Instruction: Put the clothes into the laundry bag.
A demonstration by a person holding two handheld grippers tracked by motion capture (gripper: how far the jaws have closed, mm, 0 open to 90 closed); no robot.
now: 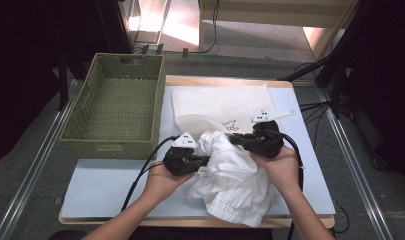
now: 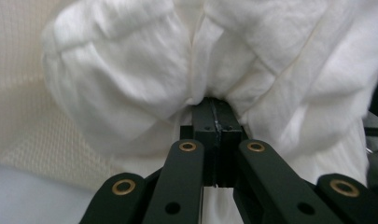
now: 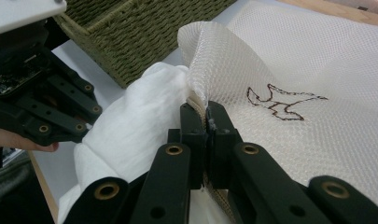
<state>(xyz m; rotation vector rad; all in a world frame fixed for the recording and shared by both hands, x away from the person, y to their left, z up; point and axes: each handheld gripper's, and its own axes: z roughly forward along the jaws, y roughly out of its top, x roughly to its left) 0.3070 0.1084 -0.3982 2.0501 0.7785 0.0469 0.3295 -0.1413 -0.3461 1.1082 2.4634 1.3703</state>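
A crumpled white garment [image 1: 235, 175] lies at the front middle of the table, partly at the mouth of a white mesh bag [image 1: 215, 105] with a brown bird-like drawing [image 3: 282, 102]. My left gripper [image 1: 207, 160] comes in from the left and is shut on a fold of the white garment [image 2: 130, 79], with cloth bunched around its closed jaw tips [image 2: 213, 103]. My right gripper [image 1: 230, 137] reaches in from the right and is shut on the raised edge of the mesh bag [image 3: 224, 56], pinched at its jaw tips [image 3: 206, 109]. The garment [image 3: 135, 116] bulges beside that edge.
A green woven basket [image 1: 115, 100] stands with nothing in it at the back left, close to the bag and the left gripper. A pale blue mat [image 1: 105, 185] covers the wooden table. Black cables trail from both grippers toward the front edge. Floor and stand legs lie beyond.
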